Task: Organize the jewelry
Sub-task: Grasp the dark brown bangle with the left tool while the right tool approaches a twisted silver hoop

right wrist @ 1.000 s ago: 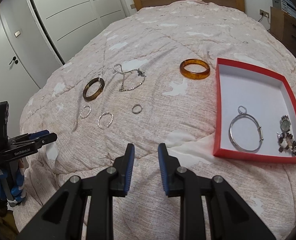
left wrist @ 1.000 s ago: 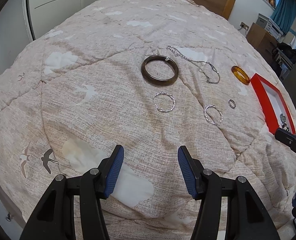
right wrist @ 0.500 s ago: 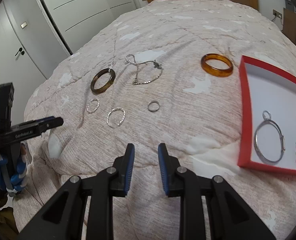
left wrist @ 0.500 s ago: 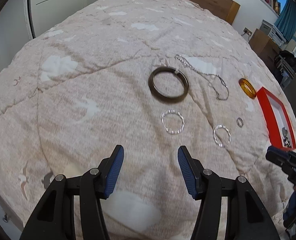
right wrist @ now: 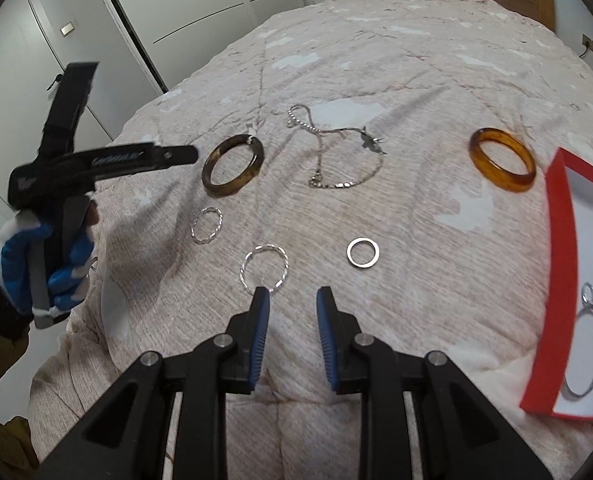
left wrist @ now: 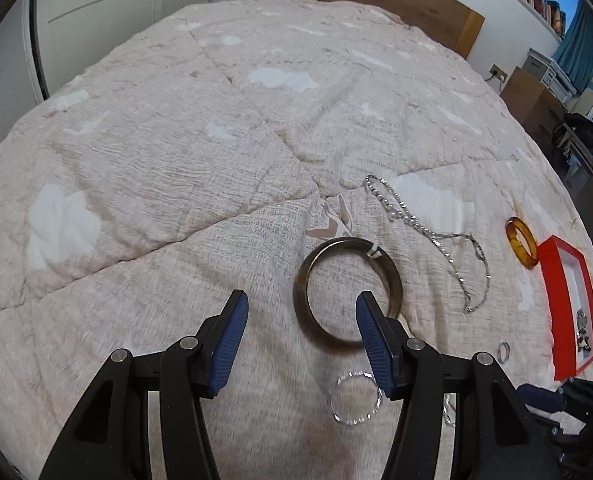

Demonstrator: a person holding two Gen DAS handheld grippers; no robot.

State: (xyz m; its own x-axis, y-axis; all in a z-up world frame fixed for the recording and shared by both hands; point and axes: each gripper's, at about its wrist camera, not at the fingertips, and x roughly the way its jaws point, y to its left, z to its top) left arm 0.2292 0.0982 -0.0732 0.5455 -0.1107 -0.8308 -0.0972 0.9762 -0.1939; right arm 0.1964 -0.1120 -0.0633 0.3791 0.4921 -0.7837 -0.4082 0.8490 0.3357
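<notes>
Surface: quilted bed cover (right wrist: 416, 80), jewelry loose on it
Right gripper (right wrist: 292, 300): narrow, empty, over the twisted ring (right wrist: 264, 269)
Left gripper (left wrist: 302, 320): half-wide, empty, above the dark bangle (left wrist: 346, 290)
Left to do: chain (right wrist: 336, 148), amber bangle (right wrist: 502, 164)
Done: red tray (right wrist: 562, 280) holds a hoop, perhaps beads

Two bangles (right wrist: 232, 165), perhaps three rings (right wrist: 362, 253).

Matt, crinkled cloth quilt (right wrist: 416, 60) with pale cloud patches, glossy dark mottled bangle (right wrist: 233, 165), glossy translucent amber bangle (right wrist: 502, 165), shiny metal chain (right wrist: 336, 148), twisted bright wire rings (right wrist: 264, 269), smooth polished ring (right wrist: 362, 253), matt red box (right wrist: 561, 280), ribbed blue pads (right wrist: 261, 336) on matt black plastic tongs.
</notes>
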